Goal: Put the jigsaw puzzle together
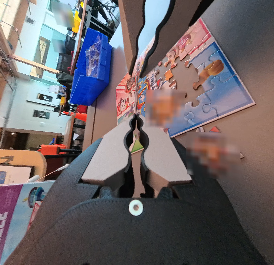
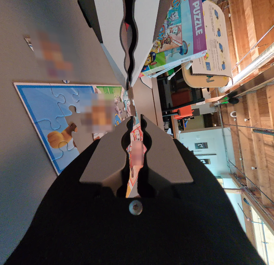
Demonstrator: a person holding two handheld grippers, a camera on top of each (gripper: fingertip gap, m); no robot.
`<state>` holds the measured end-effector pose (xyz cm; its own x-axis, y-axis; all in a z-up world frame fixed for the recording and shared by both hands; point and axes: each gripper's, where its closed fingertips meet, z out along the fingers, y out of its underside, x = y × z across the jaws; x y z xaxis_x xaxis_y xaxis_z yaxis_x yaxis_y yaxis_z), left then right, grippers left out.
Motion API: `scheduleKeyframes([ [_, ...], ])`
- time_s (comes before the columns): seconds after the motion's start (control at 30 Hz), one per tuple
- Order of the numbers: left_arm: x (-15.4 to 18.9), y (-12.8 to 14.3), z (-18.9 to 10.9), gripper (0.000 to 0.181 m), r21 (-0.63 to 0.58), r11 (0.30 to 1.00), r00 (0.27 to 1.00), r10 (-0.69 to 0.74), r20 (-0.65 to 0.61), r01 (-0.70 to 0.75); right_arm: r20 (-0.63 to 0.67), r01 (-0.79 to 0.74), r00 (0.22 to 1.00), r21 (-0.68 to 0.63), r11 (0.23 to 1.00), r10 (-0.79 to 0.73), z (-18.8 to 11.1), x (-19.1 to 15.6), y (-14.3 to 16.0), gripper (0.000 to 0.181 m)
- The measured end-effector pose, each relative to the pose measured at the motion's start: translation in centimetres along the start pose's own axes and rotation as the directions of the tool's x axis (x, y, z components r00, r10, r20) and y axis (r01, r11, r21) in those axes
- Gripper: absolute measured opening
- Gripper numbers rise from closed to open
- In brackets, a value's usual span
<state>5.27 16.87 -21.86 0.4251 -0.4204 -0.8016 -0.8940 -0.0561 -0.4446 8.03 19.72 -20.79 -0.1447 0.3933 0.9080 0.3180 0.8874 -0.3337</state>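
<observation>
both grippers meet over the half-built puzzle (image 1: 207, 74) on the grey table (image 1: 244, 198): left gripper (image 1: 135, 117) pinches a puzzle piece (image 1: 135, 97) edge-on, right gripper (image 2: 137, 117) slightly spread beside it.

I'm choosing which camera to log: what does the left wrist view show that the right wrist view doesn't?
Only the left wrist view: a blue bin holding a clear plastic bag, and an orange cone. Only the right wrist view: a wooden wall and a silver pipe. Both: the half-built puzzle with its gap, the puzzle box, and one puzzle piece pinched by the left gripper, the right gripper open beside it.
</observation>
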Motion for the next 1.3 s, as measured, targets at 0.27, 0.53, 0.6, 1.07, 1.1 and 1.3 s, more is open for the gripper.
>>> scheduleKeyframes([
  [0.27, -0.5, -0.1, 0.6, 0.000, -0.067, 0.985, 0.982, 0.162, 0.097, -0.156, 0.002, -0.100, 0.995, 0.005, 0.995, 0.100, -0.9, 0.9, 1.2, 0.008],
  [0.53, -0.2, -1.1, 0.8, 0.000, -0.048, 0.979, 0.972, 0.200, 0.121, -0.196, 0.065, -0.043, 0.997, -0.007, 0.999, 0.044, -0.5, -0.8, 0.8, 0.010],
  [0.6, -0.1, -1.1, 0.8, 0.000, -0.043, 0.980, 0.974, 0.196, 0.115, -0.192, 0.061, -0.040, 0.997, -0.010, 0.999, 0.040, -0.3, -0.8, 0.8, 0.001],
  [1.07, -2.2, 0.0, 2.4, 0.000, -0.066, 0.987, 0.983, 0.152, 0.104, -0.146, 0.114, -0.077, 0.990, -0.042, 0.996, 0.081, 0.4, 1.5, 1.3, 0.000],
  [1.1, -2.0, -0.1, 2.6, 0.000, -0.064, 0.987, 0.985, 0.150, 0.086, -0.145, 0.121, -0.092, 0.988, -0.052, 0.994, 0.097, -0.1, 1.5, 1.7, 0.001],
  [1.3, 0.3, -0.9, 3.7, 0.000, -0.076, 0.986, 0.988, 0.150, -0.026, -0.151, 0.198, -0.316, 0.917, -0.173, 0.933, 0.348, -3.6, 0.6, 5.7, 0.003],
])
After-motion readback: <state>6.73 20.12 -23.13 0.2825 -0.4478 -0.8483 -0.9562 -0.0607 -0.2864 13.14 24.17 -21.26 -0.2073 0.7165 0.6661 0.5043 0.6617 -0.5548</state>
